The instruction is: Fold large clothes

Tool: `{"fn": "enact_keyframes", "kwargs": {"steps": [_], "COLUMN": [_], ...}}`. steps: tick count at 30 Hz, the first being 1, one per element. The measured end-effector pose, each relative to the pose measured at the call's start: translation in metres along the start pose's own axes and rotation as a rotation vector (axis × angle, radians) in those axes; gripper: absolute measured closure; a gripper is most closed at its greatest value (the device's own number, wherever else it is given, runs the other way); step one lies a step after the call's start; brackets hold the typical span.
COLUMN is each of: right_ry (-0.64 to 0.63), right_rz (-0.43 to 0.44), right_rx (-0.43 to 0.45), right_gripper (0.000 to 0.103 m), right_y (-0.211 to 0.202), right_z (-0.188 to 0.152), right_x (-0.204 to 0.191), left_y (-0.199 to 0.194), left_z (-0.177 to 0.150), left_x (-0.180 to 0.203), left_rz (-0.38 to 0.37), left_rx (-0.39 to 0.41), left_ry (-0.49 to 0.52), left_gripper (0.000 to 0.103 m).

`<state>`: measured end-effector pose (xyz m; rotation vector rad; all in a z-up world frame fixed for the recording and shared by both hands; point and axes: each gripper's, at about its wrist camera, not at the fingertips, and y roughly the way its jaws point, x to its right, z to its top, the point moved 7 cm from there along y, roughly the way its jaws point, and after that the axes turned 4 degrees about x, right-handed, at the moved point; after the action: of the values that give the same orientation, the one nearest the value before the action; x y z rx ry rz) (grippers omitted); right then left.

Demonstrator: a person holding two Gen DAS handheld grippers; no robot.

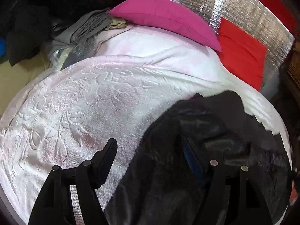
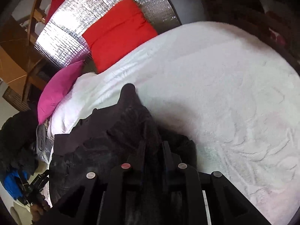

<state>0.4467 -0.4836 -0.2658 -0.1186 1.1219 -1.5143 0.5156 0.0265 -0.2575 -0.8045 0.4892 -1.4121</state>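
Tongs over white embossed blanket, pillows behind.

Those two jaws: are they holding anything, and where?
The right gripper pinches a raised fold of the dark garment. The left gripper stands open, holding nothing.

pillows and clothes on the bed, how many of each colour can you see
magenta pillow: 1
red pillow: 1
dark garment on the white blanket, pinched in the right tongs: 1
grey fringed cloth: 1
Total: 4, leaving out the dark heap at the bed's edge, too dim to count.
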Motion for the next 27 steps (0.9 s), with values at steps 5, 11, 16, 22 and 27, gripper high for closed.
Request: {"fn": "enact_keyframes", "kwargs": {"steps": [5, 11, 16, 22, 27], "right_ry": [0.021, -0.024, -0.069, -0.062, -0.107], "right_rz": [0.025, 0.066, -0.03, -0.046, 0.068], "right_rx": [0.038, 0.017, -0.034, -0.061, 0.097], "right_gripper": [0.084, 0.084, 0.084, 0.083, 0.083], "right_y": [-0.026, -0.037, -0.021, -0.016, -0.04], "right_z": [0.001, -0.023, -0.048, -0.051, -0.034], "right_x": [0.007, -0.012, -0.02, -0.025, -0.058], "left_y": [-0.006, -0.022, -0.038, -0.047, -0.046], "left_z": [-0.013, -0.03, -0.041, -0.043, -0.038], "left_x": [0.009, 0.02, 0.031, 0.041, 0.043], "left_rz": [-0.003, 0.011, 0.025, 0.033, 0.039], "left_rx": [-0.007, 0.014, 0.067, 0.123, 0.145], "left_ry": [0.065, 0.139, 0.218, 0.305, 0.326], "left_gripper": [0.03, 0.03, 0.03, 0.03, 0.03]}}
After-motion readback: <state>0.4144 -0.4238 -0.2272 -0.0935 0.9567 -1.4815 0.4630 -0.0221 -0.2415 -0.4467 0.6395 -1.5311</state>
